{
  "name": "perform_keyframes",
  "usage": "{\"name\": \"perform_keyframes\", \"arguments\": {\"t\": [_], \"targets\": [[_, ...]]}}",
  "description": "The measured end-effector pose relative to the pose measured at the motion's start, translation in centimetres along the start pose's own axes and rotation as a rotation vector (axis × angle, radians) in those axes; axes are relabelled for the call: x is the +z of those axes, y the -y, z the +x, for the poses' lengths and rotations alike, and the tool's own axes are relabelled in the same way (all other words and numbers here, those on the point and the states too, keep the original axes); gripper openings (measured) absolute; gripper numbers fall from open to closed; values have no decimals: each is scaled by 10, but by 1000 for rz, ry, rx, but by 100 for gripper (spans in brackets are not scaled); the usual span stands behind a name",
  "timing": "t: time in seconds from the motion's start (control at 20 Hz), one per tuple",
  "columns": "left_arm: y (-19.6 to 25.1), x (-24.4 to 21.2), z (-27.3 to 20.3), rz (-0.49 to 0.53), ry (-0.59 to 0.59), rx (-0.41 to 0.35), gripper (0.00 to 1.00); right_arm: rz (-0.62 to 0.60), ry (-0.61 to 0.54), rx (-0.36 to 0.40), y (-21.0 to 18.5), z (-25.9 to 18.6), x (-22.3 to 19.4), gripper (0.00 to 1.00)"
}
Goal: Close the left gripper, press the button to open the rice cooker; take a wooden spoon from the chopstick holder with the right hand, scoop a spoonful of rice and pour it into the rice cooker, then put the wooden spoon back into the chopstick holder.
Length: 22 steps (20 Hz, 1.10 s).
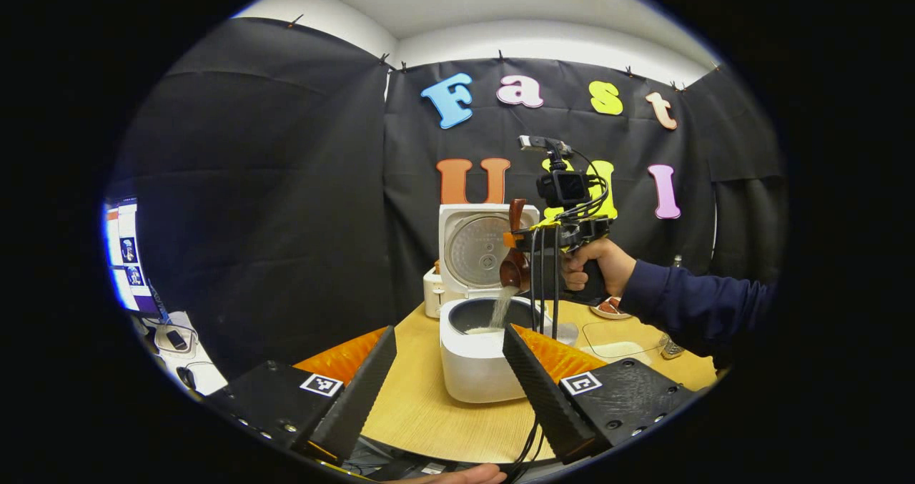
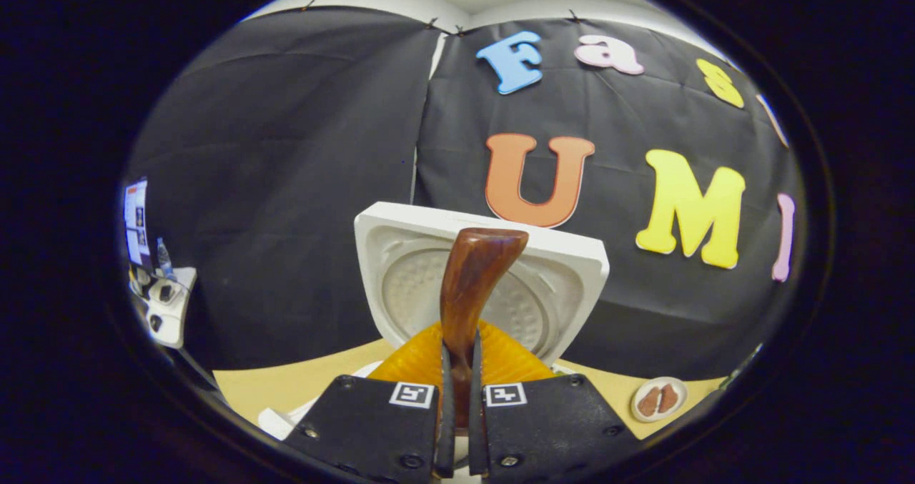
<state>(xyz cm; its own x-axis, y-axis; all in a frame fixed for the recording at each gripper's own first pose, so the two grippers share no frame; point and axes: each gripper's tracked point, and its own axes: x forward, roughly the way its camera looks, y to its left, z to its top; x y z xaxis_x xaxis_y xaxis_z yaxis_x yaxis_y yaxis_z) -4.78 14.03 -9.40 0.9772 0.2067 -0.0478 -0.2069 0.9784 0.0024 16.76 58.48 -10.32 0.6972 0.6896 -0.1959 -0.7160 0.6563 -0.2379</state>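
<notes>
Spoon clamped between right gripper jaws, above cooker.

Counted one rice cooker, one wooden spoon, two grippers, one small plate, one toaster-like white box.

Glossy wood spoon, matt wood table

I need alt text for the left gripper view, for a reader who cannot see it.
A hand holds the right tongs shut on a wooden spoon, pouring rice into the open white rice cooker on a wooden table. The left tongs are open in the foreground.
</notes>
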Motion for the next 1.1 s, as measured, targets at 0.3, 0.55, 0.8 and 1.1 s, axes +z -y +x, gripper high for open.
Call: {"name": "perform_keyframes", "arguments": {"t": [0.3, 0.55, 0.8, 1.1], "targets": [[4, -3, 0, 3, -8, 6, 95, -162, 5, -16, -11, -4, -15, 13], [11, -3, 4, 4, -9, -4, 95, -156, 1, -27, -4, -15, -19, 13], [20, 1, 10, -1, -2, -14, 95, -144, 31, -49, 16, -42, -10, 14], [41, 6, 23, 12, 16, -50, 95, -94, 67, -85, 54, -84, -4, 14]]}}
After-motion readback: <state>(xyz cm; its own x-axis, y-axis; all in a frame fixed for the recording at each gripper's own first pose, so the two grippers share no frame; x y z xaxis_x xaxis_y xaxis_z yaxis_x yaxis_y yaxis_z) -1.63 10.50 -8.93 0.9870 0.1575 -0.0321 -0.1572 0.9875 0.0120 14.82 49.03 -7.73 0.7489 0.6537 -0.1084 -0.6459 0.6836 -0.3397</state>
